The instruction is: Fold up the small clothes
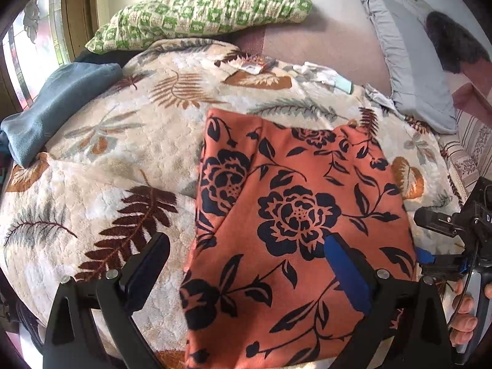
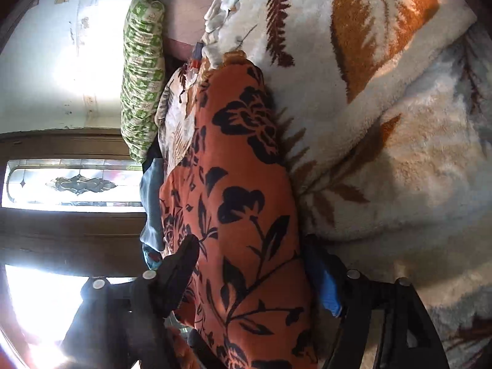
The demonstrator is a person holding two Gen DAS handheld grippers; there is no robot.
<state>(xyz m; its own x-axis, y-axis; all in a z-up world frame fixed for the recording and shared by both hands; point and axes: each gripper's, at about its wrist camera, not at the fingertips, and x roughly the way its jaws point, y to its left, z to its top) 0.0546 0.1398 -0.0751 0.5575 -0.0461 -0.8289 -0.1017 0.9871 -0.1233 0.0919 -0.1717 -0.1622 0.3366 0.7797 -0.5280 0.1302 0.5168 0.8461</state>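
An orange garment with a dark flower print lies folded on a cream blanket with a leaf pattern. My left gripper hovers over the garment's near part with its fingers spread wide and nothing between them. Its blue pad is over the cloth. At the garment's right edge, a person's hand holds my right gripper turned on its side. In the right wrist view the garment runs between the spread fingers of that gripper. The pads do not press on the cloth.
A green patterned pillow lies at the back, a folded blue cloth at the left and a grey pillow at the right. Small white items sit on the blanket's far side. A window is beyond the bed.
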